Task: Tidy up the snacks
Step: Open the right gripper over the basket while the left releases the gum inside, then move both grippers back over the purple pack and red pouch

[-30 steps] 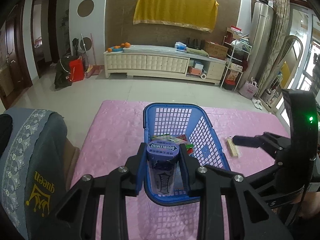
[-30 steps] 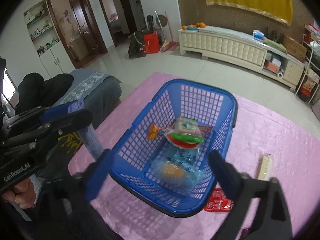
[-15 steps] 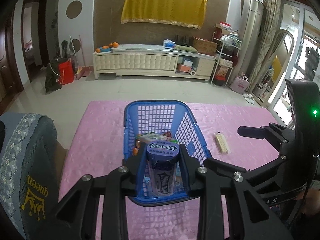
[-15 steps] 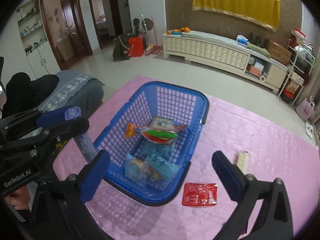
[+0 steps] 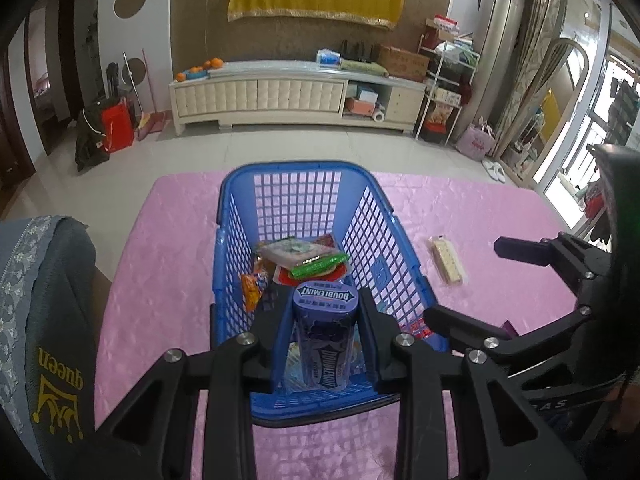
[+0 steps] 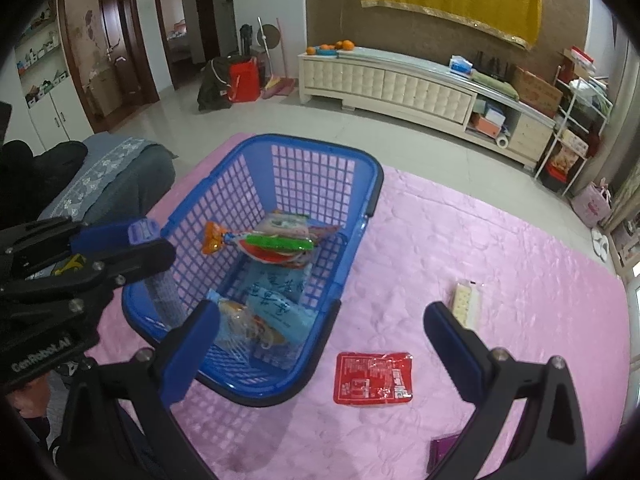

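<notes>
Gum tub held over the basket, ready to drop in.

The pink counter (image 6: 460,240) carries the blue basket (image 5: 304,172), which sits just ahead of and under the left tongs (image 5: 322,340). These are closed tight on the gum tub (image 5: 323,336), upright so it should land among the snacks (image 6: 276,240). The right tongs (image 6: 320,336) are wide open and hold nothing, with the red packet (image 6: 372,378) between and just ahead of them, likely next. A white bar (image 6: 466,302) lies beyond their right finger.
</notes>
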